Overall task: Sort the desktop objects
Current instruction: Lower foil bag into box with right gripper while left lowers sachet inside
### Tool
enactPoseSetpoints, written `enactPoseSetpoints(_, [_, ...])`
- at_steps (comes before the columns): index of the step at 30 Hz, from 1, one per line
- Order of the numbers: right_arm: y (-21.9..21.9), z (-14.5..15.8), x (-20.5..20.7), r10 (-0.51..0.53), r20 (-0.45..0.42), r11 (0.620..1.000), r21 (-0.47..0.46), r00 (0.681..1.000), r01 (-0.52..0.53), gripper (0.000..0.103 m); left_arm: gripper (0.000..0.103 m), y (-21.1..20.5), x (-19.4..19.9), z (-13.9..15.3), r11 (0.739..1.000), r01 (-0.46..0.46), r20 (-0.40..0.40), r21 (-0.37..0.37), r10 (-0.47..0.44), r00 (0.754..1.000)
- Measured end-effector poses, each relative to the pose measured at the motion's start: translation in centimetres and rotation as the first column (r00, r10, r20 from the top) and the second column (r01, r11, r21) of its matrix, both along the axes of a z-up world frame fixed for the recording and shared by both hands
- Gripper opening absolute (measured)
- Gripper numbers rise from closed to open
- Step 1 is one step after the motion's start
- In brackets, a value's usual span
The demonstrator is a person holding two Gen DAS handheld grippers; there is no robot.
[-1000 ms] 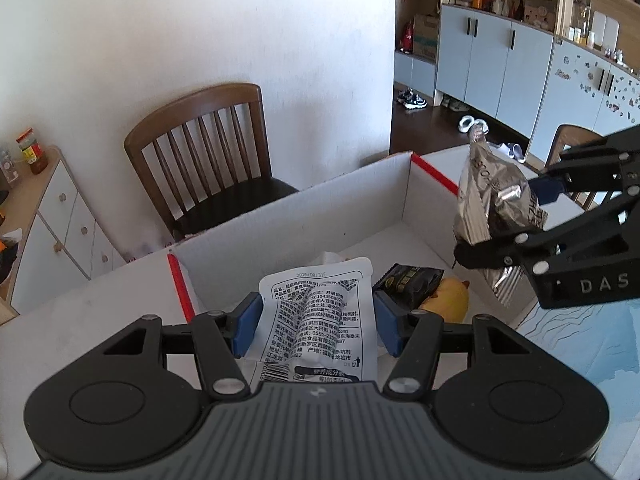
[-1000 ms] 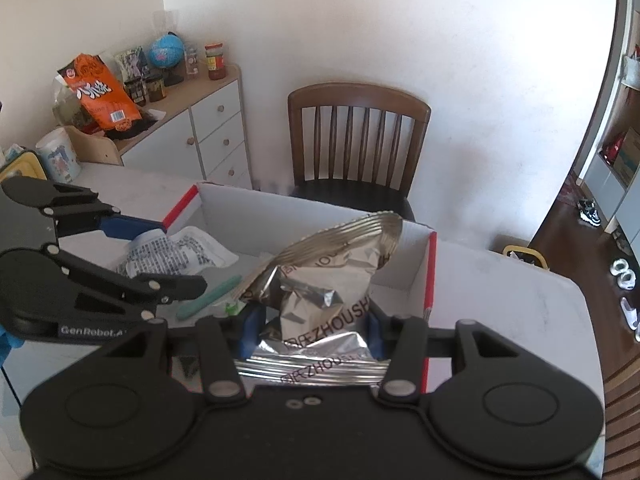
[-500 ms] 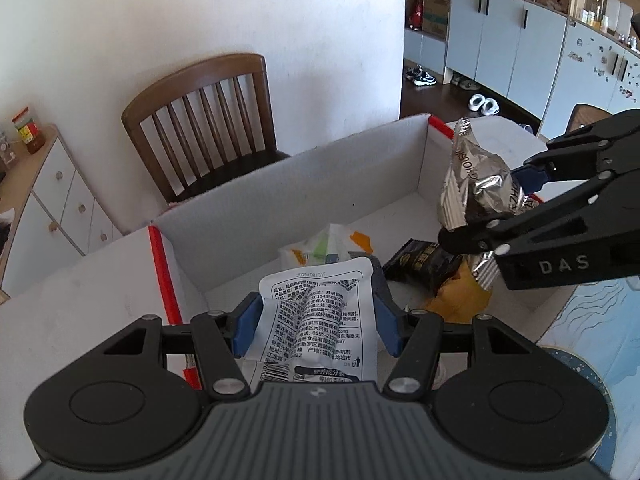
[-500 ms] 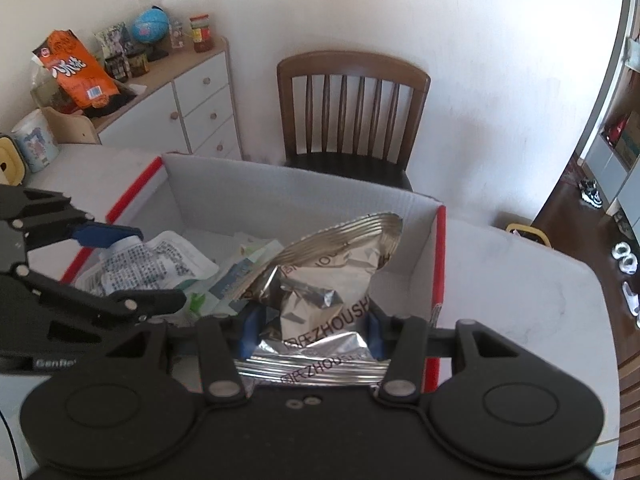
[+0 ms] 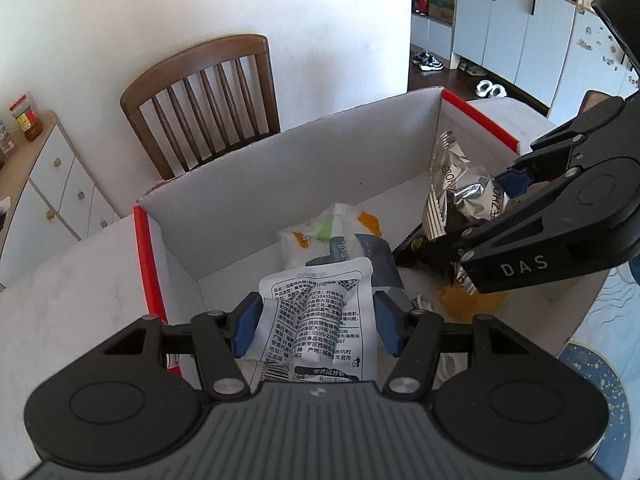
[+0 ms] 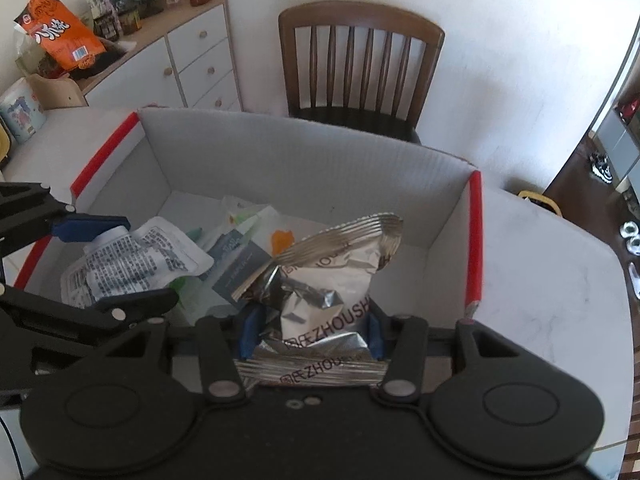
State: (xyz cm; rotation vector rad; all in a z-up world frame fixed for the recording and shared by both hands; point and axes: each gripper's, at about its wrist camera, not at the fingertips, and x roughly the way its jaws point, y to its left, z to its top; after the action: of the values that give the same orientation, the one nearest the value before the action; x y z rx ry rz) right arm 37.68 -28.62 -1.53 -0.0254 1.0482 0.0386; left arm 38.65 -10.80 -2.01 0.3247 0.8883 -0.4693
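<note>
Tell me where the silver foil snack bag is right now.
The silver foil snack bag is clamped in the right hand-held gripper, over the right side of the white box.

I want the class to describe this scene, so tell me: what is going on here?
A person holds two grippers over an open white box on a table. The left gripper grips a white printed pouch; the right gripper grips a crinkled silver snack bag. Both hang above other packets lying in the box, not yet released.
</note>
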Motion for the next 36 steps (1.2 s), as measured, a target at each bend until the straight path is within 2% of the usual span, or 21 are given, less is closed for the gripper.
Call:
enactPoseSetpoints(5, [0.0, -0.8, 1.4, 0.027, -0.087, 1.0, -0.004, 0.996, -0.028, 0.05, 0.059, -0.4, 0.5, -0.4, 1.0, -0.01, -0.01, 0.018, 0.01, 1.0])
enactPoseSetpoints(9, [0.1, -0.7, 2.1, 0.032, -0.121, 0.999, -0.009, 0.992, -0.033, 0.051, 0.059, -0.7, 1.0, -0.8, 0.999, -0.025, -0.021, 0.031, 0.026, 0.999])
enactPoseSetpoints(21, [-0.3, -1.4, 2.8, 0.022, -0.108, 1.0, 0.009, 0.994, -0.021, 0.052, 0.059, -0.8, 2.5, -2.2, 0.998, -0.049, -0.1, 0.04, 0.053, 0.994])
enactPoseSetpoints(25, [-0.3, -1.6, 2.9, 0.019, -0.111, 1.0, 0.01, 0.994, -0.018, 0.052, 0.059, -1.4, 2.6, -2.5, 0.997, -0.02, -0.119, 0.078, 0.029, 0.992])
enactPoseSetpoints(32, [-0.3, -1.6, 3.1, 0.016, -0.115, 1.0, 0.012, 0.993, -0.015, 0.053, 0.058, -1.8, 3.0, -3.0, 0.996, 0.025, -0.189, 0.089, -0.008, 0.982])
enactPoseSetpoints(35, [-0.2, -1.5, 3.0, 0.024, -0.124, 1.0, 0.012, 0.992, -0.023, 0.062, 0.059, -1.8, 3.0, -3.0, 0.995, 0.034, -0.197, 0.097, -0.014, 0.98])
enactPoseSetpoints(36, [-0.2, -1.4, 2.9, 0.027, -0.121, 1.0, 0.011, 0.992, -0.026, 0.069, 0.059, -1.8, 3.0, -3.0, 0.995, 0.032, -0.2, 0.095, -0.013, 0.98])
